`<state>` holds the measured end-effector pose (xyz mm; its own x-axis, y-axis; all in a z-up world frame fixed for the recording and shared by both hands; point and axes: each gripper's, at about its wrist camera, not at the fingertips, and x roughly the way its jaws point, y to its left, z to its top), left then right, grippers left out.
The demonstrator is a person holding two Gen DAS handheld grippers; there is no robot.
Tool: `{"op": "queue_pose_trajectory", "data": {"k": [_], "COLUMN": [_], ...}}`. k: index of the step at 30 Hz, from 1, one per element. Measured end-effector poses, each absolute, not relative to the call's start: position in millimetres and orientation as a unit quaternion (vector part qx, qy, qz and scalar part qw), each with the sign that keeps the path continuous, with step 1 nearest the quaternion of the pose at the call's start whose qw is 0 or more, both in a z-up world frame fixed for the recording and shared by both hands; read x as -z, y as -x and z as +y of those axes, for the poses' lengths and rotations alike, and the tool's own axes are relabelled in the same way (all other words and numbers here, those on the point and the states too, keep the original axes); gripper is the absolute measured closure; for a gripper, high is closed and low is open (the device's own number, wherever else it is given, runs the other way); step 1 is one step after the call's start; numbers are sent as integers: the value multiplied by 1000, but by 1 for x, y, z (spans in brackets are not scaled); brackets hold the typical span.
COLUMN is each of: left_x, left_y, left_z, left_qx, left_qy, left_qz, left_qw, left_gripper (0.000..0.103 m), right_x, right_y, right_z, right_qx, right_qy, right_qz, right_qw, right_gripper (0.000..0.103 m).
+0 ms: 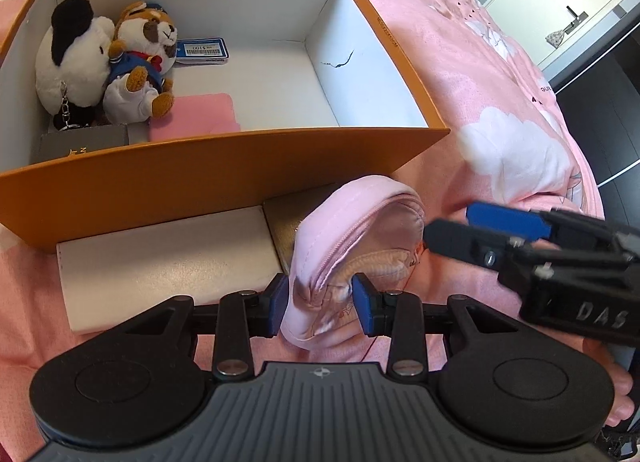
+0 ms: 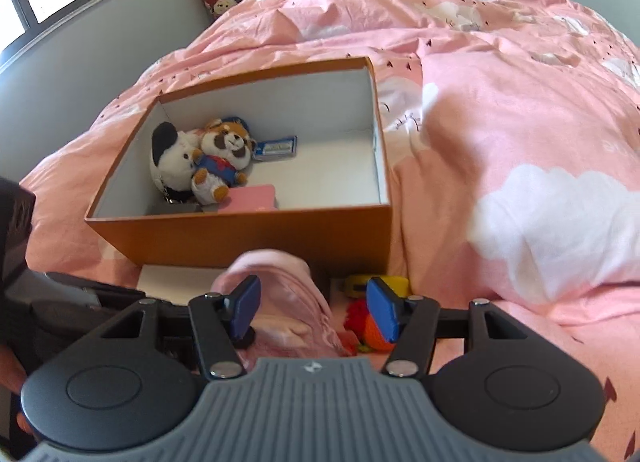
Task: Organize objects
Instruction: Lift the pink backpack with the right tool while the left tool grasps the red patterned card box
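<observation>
Left gripper (image 1: pixel 320 304): fingers closed on the lower end of the pink zip pouch (image 1: pixel 352 246), pads pressing both sides. Pouch sits on the bed (image 1: pixel 500 101), just outside the near wall of the orange box (image 1: pixel 224 173), zipper partly open and facing the camera.

Right gripper (image 2: pixel 314 308): fingers spread wide, holding nothing, hovering over the pouch's right side; in the left wrist view its tips sit just beside the pouch opening.

White flat box (image 1: pixel 168 262) lies against the orange box's near wall, left of the pouch, touching a gold-grey box (image 1: pixel 286 217) partly under the pouch.

Inside the orange box, left end: black-and-white plush dog (image 1: pixel 74 57), brown plush in blue outfit (image 1: pixel 140 61), blue tag (image 1: pixel 202 49), pink card (image 1: pixel 196 117), dark grey case (image 1: pixel 80 143). Right half holds nothing visible.

Orange and yellow toy (image 2: pixel 376 314) lies on the bed right of the pouch; blurred.
</observation>
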<state>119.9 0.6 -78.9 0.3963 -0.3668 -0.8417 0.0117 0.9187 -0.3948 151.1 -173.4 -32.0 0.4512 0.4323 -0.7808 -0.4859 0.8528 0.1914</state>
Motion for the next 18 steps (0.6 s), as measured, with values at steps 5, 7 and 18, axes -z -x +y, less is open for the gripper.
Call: {"op": "queue_pose_trajectory", "data": {"k": [5, 7, 18], "left_x": [75, 74, 66], "left_y": [-120, -120, -118], "left_z": [4, 7, 12], "left_qx": [121, 119, 122], "left_qy": [167, 169, 136], "left_qz": [531, 529, 531], "left_qw": [822, 823, 827], "left_gripper": [64, 66, 72], "right_x": [55, 65, 92], "right_y": [-153, -156, -164], "right_z": [-172, -170, -158], "right_qx": [-278, -290, -334], "right_qy": [44, 38, 37], "right_qz": [479, 491, 507], "right_qw": [832, 821, 794], "right_gripper": [43, 44, 55]}}
